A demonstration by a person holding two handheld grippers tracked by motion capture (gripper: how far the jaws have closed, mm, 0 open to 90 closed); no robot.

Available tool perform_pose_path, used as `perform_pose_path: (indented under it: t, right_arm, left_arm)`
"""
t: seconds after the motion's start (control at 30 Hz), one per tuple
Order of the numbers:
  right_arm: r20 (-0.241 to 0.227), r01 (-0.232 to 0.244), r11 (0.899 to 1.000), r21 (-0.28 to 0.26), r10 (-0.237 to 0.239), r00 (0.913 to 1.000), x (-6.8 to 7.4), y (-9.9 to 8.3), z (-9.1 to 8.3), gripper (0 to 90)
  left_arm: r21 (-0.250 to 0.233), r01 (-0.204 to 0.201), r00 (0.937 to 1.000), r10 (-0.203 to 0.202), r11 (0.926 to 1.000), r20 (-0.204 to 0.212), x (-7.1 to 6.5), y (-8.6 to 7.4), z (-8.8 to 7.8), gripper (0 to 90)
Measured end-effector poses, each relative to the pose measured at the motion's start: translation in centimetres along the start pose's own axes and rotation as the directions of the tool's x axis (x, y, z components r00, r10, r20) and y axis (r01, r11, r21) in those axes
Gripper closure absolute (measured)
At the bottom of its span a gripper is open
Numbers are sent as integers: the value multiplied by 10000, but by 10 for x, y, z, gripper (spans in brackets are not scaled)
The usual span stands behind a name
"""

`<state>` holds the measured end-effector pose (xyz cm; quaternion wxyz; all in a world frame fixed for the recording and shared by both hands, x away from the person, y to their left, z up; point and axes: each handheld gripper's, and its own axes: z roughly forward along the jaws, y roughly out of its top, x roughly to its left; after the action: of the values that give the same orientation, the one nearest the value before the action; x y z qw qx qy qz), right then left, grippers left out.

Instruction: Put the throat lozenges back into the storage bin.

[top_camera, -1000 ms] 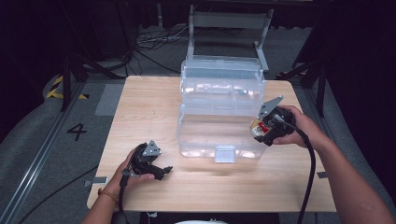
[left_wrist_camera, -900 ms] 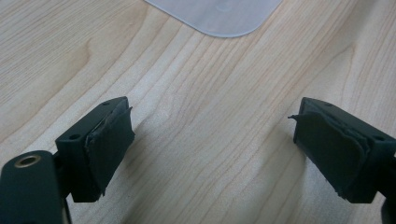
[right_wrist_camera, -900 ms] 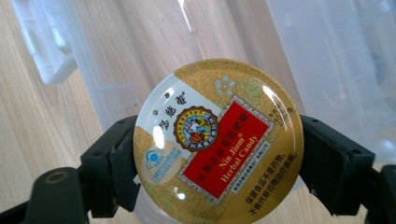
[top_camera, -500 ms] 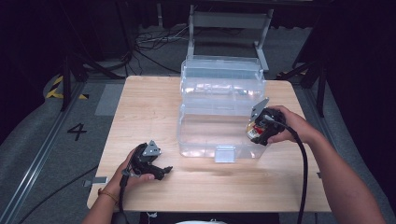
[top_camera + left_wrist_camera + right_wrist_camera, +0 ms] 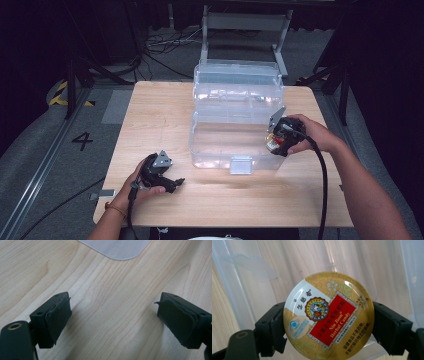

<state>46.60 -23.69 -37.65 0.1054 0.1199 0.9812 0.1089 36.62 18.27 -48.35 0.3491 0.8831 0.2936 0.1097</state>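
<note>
Candy tin (image 5: 328, 316) inside clear box (image 5: 235, 95)

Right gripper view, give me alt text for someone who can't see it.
A round gold tin with a red label reading Nin Jiom Herbal Candy is clamped between the right gripper's two black jaws. Behind it are the walls of a clear plastic storage box, with a light wooden table showing through.

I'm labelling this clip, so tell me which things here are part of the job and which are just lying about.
In the job:
- candy tin, clamped in the right gripper
- clear plastic box, open, right beside that tin

Lying about:
- left gripper, open, idle on the wooden table
- grey frame behind the table
</note>
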Motion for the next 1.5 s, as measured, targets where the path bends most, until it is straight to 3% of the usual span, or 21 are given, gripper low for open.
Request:
perform_pose_path:
  t: [0.37, 0.7, 0.8, 1.07, 1.2, 1.33, 1.5]
  right_arm:
    - [-177, 106, 9999, 109, -104, 9998, -2, -1, 0, 200]
    - [-200, -261, 9988, -417, 252, 9995, 1, 0, -3, 197]
    - [-172, 0, 9997, -232, -4, 9999, 1, 0, -3, 213]
    - [-111, -91, 9979, -643, 84, 9999, 3, -4, -8, 213]
    - [-99, -209, 9949, -984, 200, 9998, 4, -8, -13, 220]
    - [26, -537, 9813, -1849, 551, 9985, 3, -17, -23, 239]
    - [142, -870, 9524, -2923, 953, 9953, 5, -26, -34, 247]
  left_arm:
    - [0, 6, 10000, -6, 10000, 0, 0, 0, 0, 122]
    - [-2, 7, 10000, -7, 10000, -2, 0, 0, 0, 122]
    - [2, 4, 10000, -4, 10000, -1, 0, 0, 0, 122]
    - [12, 16, 10000, -16, 10000, -14, 0, 0, 0, 122]
    - [242, 83, 9999, -80, 9997, -117, -2, 3, -1, 123]
    - [293, -35, 10000, 36, 9996, -22, -6, 8, -3, 177]
    - [-453, -119, 9998, 126, 9989, 143, -11, 18, -13, 200]
